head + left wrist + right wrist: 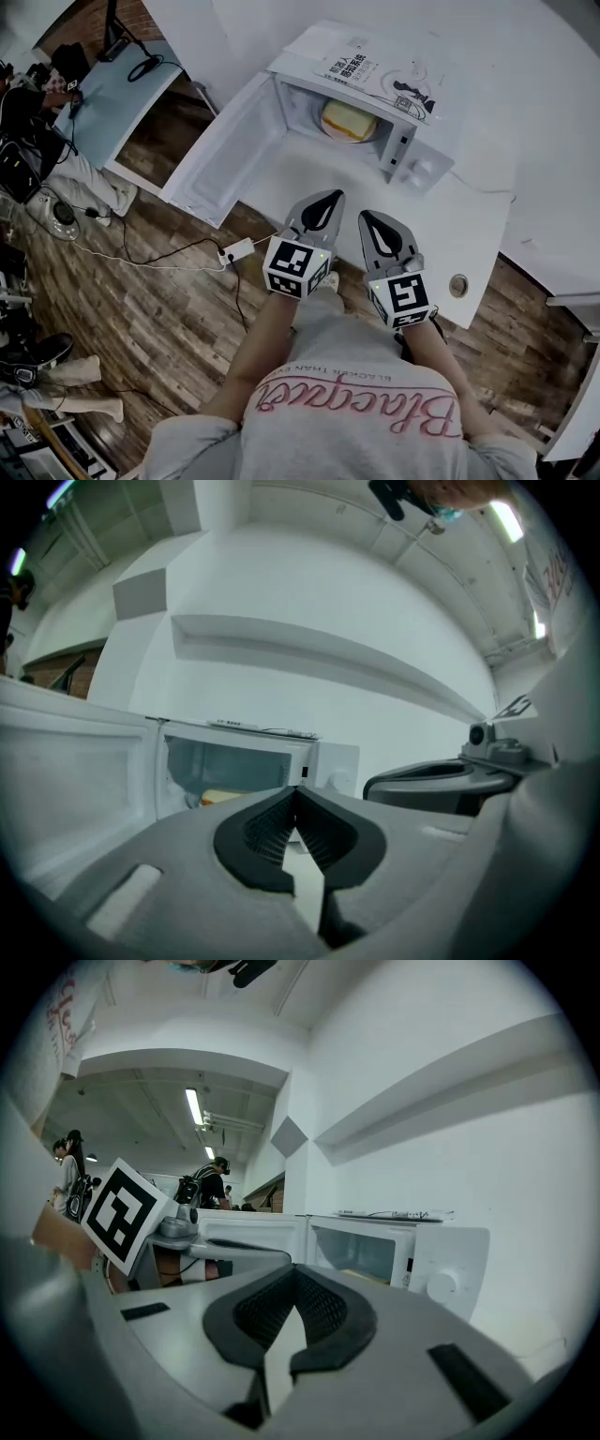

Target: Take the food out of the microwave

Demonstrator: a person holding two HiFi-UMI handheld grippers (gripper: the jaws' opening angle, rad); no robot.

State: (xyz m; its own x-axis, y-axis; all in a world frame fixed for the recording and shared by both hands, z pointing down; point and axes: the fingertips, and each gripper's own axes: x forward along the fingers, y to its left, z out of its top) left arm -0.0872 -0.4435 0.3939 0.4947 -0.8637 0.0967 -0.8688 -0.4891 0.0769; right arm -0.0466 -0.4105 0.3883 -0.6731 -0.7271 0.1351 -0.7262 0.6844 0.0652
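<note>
My left gripper has its jaws together with nothing between them, and so does my right gripper. Both are side by side at the near edge of the table, apart from the microwave. Its door is swung open to my left. The food, pale yellow, sits inside the cavity. The top wall cuts off its far part in the head view, and my own jaw hides most of it in the left gripper view. I can't tell what it rests on. The print on the sheet on top is too small to read.
</note>
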